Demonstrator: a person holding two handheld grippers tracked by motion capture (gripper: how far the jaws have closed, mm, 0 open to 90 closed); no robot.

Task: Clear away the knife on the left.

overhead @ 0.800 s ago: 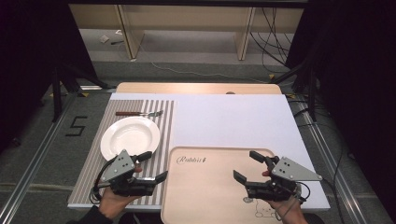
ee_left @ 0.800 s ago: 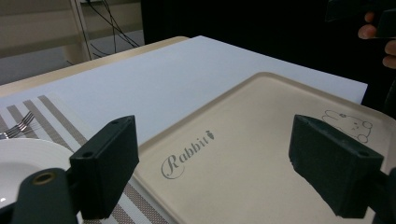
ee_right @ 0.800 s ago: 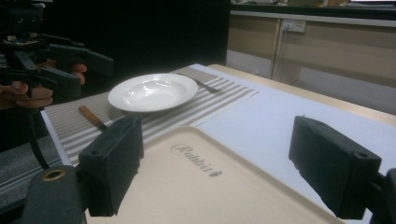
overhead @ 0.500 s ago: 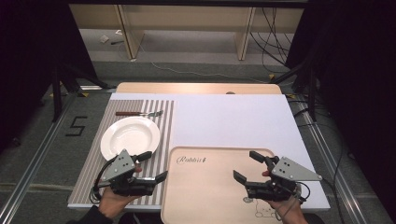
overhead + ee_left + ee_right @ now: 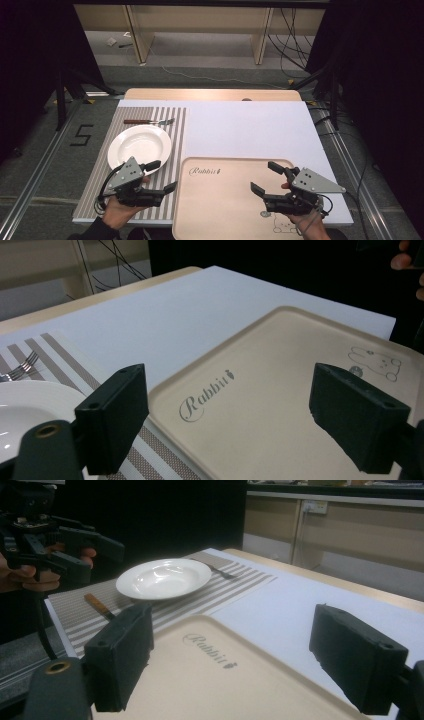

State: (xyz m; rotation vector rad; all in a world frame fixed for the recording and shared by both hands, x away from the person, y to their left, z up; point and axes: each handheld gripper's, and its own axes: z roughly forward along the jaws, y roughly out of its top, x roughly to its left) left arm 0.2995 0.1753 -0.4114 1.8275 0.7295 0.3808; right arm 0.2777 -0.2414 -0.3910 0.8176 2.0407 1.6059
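Item: tray (image 5: pixel 225 200), beige, printed "Rabbit", with a small animal drawing at its near right corner. Lay flat at the near edge of the table (image 5: pixel 210 94), partly on the white sheet (image 5: pixel 250 130), its left edge touching or just overlapping the striped placemat (image 5: pixel 170 130). Carried nothing.

Item: plate (image 5: pixel 140 146), white, deep, empty. Sat on the placemat, just left of the tray's far left corner and apart from it.

Item: left gripper (image 5: pixel 164 175). Hovered over the placemat between plate and tray, pointed toward the tray. Jaws stood wide apart and held nothing; in the left gripper view showed the bare tray (image 5: pixel 260 405) between them, untouched.

Item: right gripper (image 5: pixel 264 177). Hovered over the right half of the tray, pointed across it toward the plate. Jaws likewise spread wide, gripped nothing.

Item: fork (image 5: pixel 150 121), brown handle. Lay across the placemat beyond the plate, near it. Seen also from the right gripper view: a second brown-handled utensil (image 5: pixel 97 605) on the near side of the plate, kind not readable.

Status, as judged: work apparently not begun. Nothing loaded on the tray, nothing lifted or grasped. Likely left to do: first grasp, probably of plate or tray, and every step after it.
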